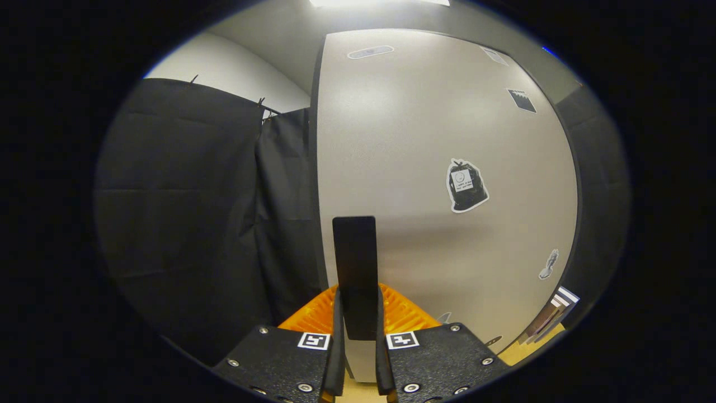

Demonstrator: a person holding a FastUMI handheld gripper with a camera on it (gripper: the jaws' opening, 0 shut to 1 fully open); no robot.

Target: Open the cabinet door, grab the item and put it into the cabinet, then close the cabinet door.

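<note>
Nearest to me, my gripper [358, 330] points level and straight ahead, its two fingers [337, 347] clenched on either side of a dark upright handle [354, 274] that stands on the cabinet door [436, 168]. Beyond the fingers, the pale door curves away, dotted with small stickers [466, 186], and looks at most slightly ajar, with black booth cloth [190, 212] hanging beside it. I judge the task barely begun: opening, fetching the item, stowing it and closing all remain.
</note>
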